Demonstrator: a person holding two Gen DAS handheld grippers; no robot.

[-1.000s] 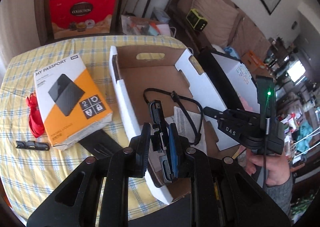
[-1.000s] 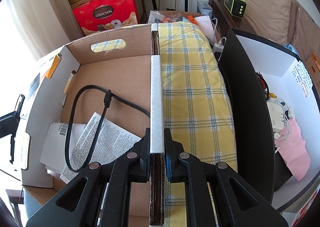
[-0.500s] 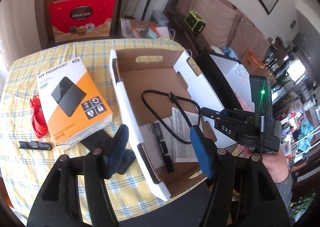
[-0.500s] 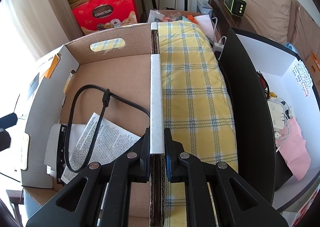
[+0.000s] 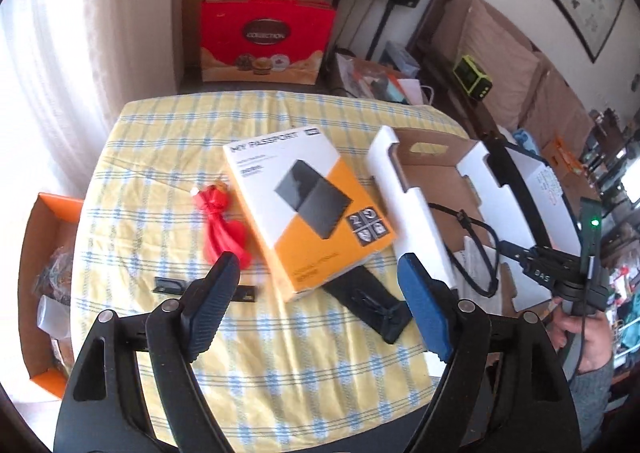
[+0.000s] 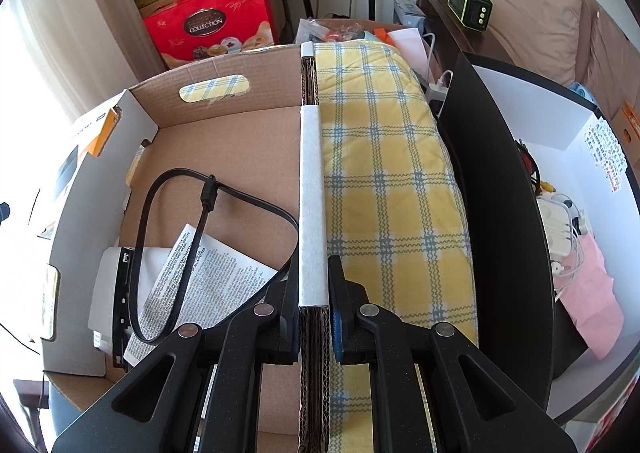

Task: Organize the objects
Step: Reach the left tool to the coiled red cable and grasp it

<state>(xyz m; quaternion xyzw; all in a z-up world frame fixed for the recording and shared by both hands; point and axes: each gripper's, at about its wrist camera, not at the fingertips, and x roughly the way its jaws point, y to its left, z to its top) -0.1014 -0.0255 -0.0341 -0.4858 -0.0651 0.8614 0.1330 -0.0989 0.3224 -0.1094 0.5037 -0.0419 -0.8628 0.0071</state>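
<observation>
Your left gripper [image 5: 318, 309]: jaws released, wide apart, nothing between them, hovering over the counter [image 5: 168, 157] w/ yellow check cloth. Ahead of it: orange/white drive box [image 5: 308, 209] lying flat, red pouch [image 5: 220, 231] just beside its left edge, black flat piece [image 5: 372, 303] partly under the box corner. Your right gripper [image 6: 314, 293]: jaws clenched on the right wall of the cardboard box [image 6: 240, 149]. Inside that box: black cable [image 6: 176, 221] looped over printed leaflet [image 6: 212, 277].
</observation>
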